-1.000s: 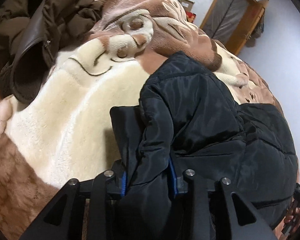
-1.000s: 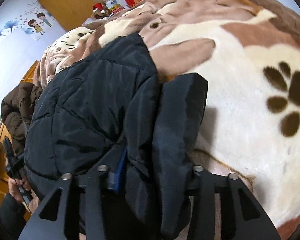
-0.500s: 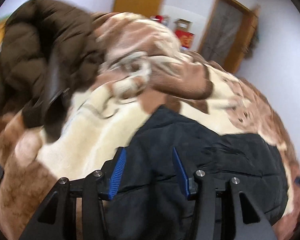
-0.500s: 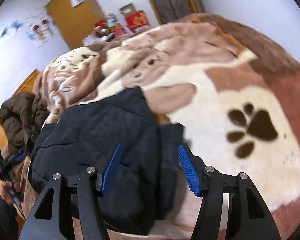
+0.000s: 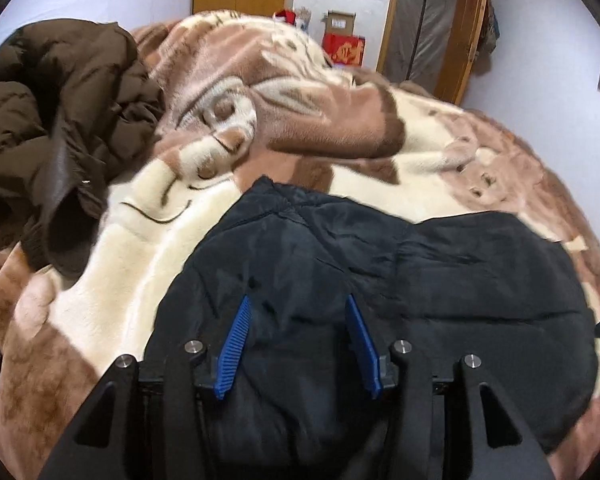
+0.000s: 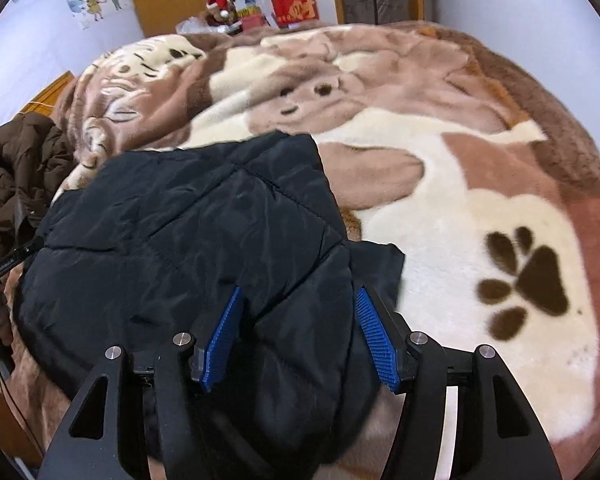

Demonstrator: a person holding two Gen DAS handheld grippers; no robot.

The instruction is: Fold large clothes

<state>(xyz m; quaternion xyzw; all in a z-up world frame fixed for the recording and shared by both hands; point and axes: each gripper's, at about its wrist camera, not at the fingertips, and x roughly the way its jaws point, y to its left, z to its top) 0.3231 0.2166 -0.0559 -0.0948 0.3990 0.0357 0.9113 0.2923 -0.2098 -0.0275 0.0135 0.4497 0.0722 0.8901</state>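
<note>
A: Where does the black padded jacket (image 5: 380, 288) sit?
B: Folded, flat on the plush brown-and-cream blanket (image 5: 112, 280) covering the bed — one narrow flap sticks out on its right edge in the right wrist view.
A: Left tool (image 5: 298, 344)?
B: Released. Its jaws have just been opening; blue pads (image 5: 234, 344) stand apart above the jacket, nothing pinched between them.
A: Right tool (image 6: 300, 340)?
B: Same — jaws have just been opening, pads clear of the fabric, jacket below them.
A: Anything else on the bed?
B: Brown puffer coat (image 5: 52, 128) heaped at the far left, well apart from the black one. Paw print (image 6: 528, 280) on the blanket right of the jacket.
</note>
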